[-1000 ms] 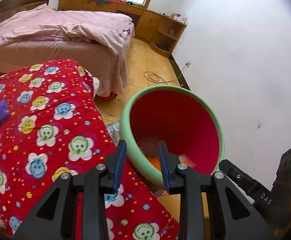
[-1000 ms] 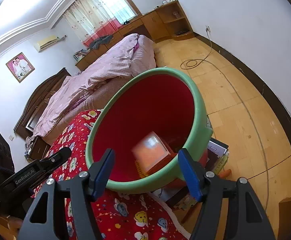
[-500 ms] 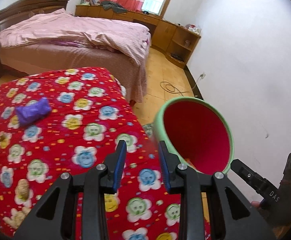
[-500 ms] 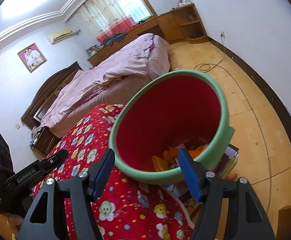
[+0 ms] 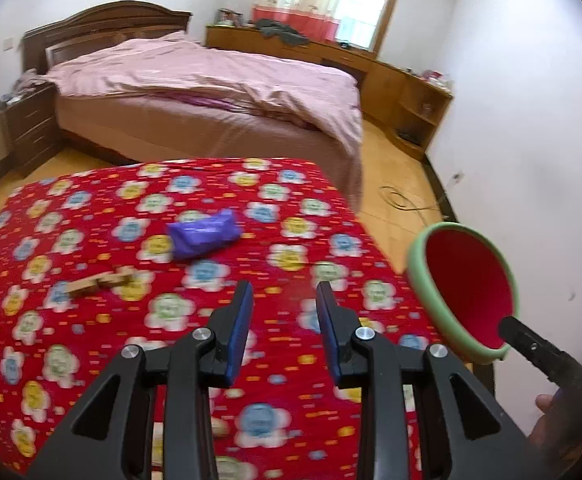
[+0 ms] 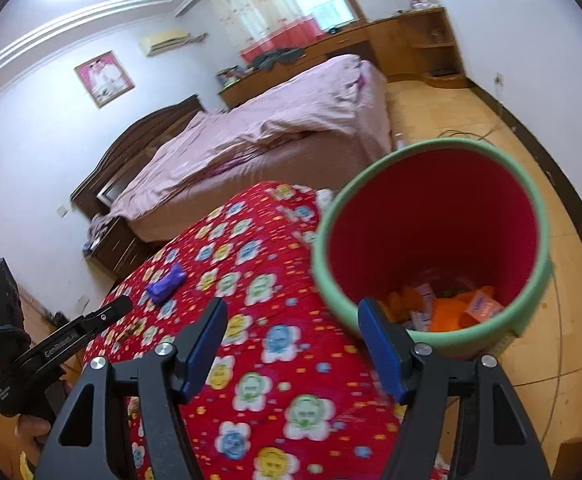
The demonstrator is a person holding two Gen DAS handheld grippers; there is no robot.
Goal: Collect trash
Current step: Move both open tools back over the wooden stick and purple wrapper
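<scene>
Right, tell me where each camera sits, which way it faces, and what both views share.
Left wrist: on the left gripper, looking down over the red quilt toward the purple packet; a hand shows lower right.
Right wrist: on the right gripper, facing the bin and pink bed; the left gripper shows lower left.
Shared: quilt, packet, bin, bed.

1. My left gripper (image 5: 283, 294) has swung off the bin (image 5: 418, 276) and now hangs over the red quilt (image 5: 91, 344), facing the purple packet (image 5: 205, 236).
2. My right gripper (image 6: 293, 320) has pulled back from the bin's mouth, leaving the orange trash (image 6: 449, 314) lying inside.
</scene>
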